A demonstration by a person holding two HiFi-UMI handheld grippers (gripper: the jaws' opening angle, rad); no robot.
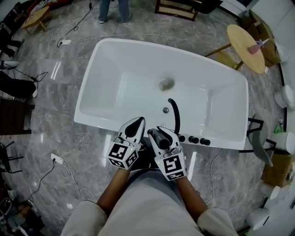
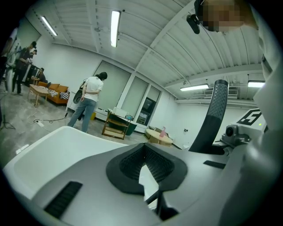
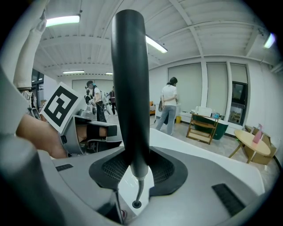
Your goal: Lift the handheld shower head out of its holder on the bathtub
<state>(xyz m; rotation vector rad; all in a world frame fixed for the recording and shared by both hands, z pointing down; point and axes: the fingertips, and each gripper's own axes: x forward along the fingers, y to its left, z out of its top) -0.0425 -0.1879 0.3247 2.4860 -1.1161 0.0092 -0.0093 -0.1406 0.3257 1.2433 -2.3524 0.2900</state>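
The white bathtub (image 1: 110,55) lies ahead of me on a marble floor. The shower head (image 1: 159,137) is a dark cylindrical handle; in the right gripper view the shower head (image 3: 130,88) stands upright between the jaws, with its thin hose (image 3: 139,190) running down into a hole. My right gripper (image 1: 162,134) is shut on it just above the tub's near rim. My left gripper (image 1: 133,125) hovers close beside it on the left, jaws together and empty; the left gripper (image 2: 143,148) shows nothing between its pads. The shower head (image 2: 214,114) appears to its right.
A curved black spout (image 1: 174,115) and black knobs (image 1: 194,139) sit on the near rim right of my grippers. A round wooden table (image 1: 246,46) stands at the back right and a chair (image 1: 260,145) to the right. A person's legs (image 1: 113,9) stand beyond the tub. Cables and a power strip (image 1: 56,159) lie on the floor.
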